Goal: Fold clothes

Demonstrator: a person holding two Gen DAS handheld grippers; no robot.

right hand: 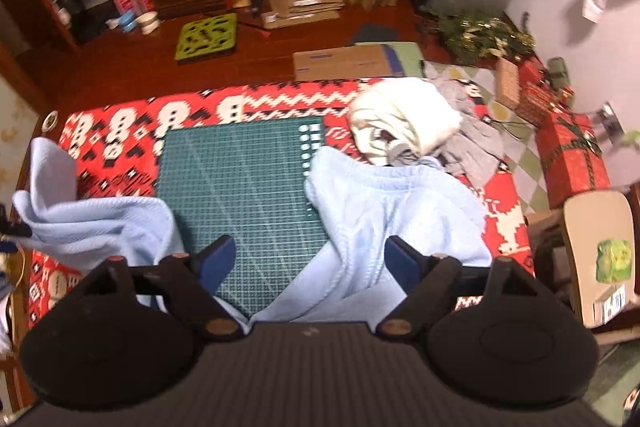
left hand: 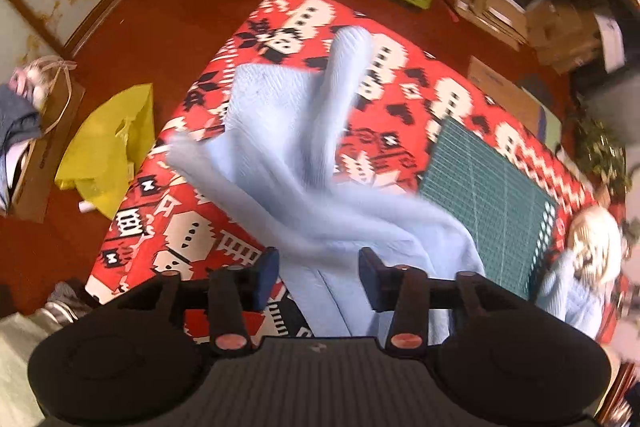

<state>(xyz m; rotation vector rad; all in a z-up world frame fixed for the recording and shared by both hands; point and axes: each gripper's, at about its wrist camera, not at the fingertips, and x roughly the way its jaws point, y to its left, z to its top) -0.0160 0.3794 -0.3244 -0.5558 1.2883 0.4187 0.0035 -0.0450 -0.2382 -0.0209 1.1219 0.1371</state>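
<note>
A light blue knitted garment (left hand: 304, 163) lies spread and rumpled across the red patterned table cover (left hand: 176, 211). My left gripper (left hand: 319, 273) hangs open just above its near part, fingers apart with cloth below the gap. In the right wrist view the same light blue garment (right hand: 372, 203) drapes over the right side of the green cutting mat (right hand: 240, 179), and another part of it (right hand: 92, 223) lies at the left. My right gripper (right hand: 310, 261) is open, its right finger (right hand: 404, 263) against the cloth.
A cream and grey clothes pile (right hand: 408, 127) sits at the table's far right. Yellow bag (left hand: 108, 151) and a cardboard box (left hand: 36, 147) lie on the floor left. Green foam tile (right hand: 206, 37), boxes and shelves stand beyond the table. Red gift boxes (right hand: 572, 155) are right.
</note>
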